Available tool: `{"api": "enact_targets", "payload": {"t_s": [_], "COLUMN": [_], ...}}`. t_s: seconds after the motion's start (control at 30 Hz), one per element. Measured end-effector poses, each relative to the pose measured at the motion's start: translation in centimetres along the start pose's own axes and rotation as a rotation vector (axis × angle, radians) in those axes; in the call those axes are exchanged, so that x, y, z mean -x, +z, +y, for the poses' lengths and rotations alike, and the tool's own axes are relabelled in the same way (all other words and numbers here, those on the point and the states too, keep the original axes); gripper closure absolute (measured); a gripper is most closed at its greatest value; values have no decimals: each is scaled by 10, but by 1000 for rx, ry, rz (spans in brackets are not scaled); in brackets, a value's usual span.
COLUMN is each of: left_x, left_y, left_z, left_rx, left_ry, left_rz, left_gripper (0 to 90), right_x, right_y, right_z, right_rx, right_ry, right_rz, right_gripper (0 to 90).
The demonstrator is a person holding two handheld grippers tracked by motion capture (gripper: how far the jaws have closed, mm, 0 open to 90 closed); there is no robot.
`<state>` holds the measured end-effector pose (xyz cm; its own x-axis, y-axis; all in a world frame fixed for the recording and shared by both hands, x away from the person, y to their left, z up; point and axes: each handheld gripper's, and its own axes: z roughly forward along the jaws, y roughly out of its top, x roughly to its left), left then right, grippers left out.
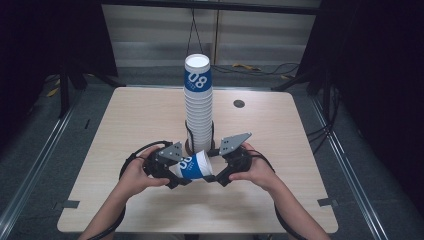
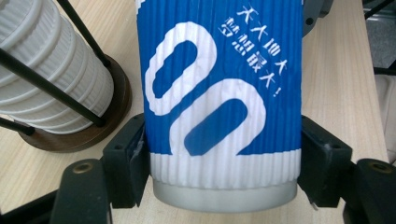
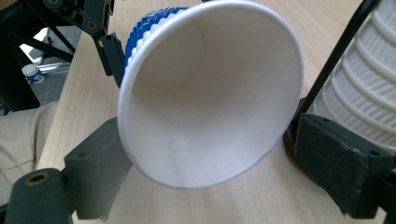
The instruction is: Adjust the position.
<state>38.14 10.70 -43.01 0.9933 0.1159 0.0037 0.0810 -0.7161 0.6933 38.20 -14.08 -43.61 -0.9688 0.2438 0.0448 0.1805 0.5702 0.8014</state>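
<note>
We see one wooden table [image 1: 125, 150], and at its middle one tall stack of white ribbed paper cups [image 1: 198, 107] in a black wire holder. Just near of it, one blue-and-white cup [image 1: 196, 165] lies on its side between our hands, base to the left, mouth to the right. Our left gripper [image 2: 223, 163] clamps it near the base. Our right gripper [image 3: 205, 163] stands wide around the rim, its pads not visibly pressing, so it is the nearer one to the mouth. Two grippers, one loose cup.
</note>
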Motion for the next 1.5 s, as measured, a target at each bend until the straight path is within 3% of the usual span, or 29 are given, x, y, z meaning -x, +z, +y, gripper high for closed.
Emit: {"api": "enact_targets", "payload": {"t_s": [0.53, 0.83, 1.17, 1.27, 1.5], "left_x": [1, -2, -2, 0, -3], "left_y": [2, 3, 3, 5, 5], "left_z": [-1, -5, -5, -4, -5], "left_rx": [0, 9, -6, -52, -51], "left_ry": [23, 24, 4, -6, -24], "left_rz": [-26, -36, -19, 9, 13], "left_gripper": [294, 295, 293, 221, 207], "right_x": [2, 1, 3, 3, 6], "right_y": [5, 7, 7, 5, -2], "right_z": [5, 6, 9, 8, 6], "right_rx": [-33, -31, -34, -45, -73], "right_ry": [-39, -68, -87, -82, -70], "right_rz": [51, 59, 61, 50, 34], "right_gripper": [100, 156, 182, 185, 204]}}
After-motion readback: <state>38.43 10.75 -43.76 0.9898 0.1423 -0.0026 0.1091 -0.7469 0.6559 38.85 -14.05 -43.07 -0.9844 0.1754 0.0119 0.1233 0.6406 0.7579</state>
